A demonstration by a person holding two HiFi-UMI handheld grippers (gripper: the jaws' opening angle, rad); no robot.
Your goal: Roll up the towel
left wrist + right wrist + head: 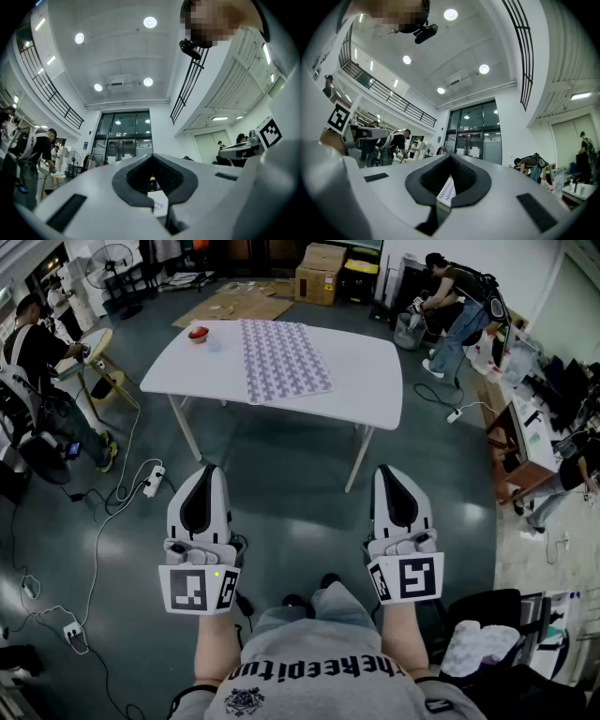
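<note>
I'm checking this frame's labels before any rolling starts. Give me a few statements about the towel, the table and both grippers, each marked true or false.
1. The towel lies flat and unrolled on the table. True.
2. The left gripper grips a corner of the towel. False: its jaws are shut on nothing, and it is held well short of the table.
3. The right gripper has its jaws wide open. False: they are shut, with nothing between them.
4. A red object sits near a far corner of the table, apart from the towel. True.
</note>
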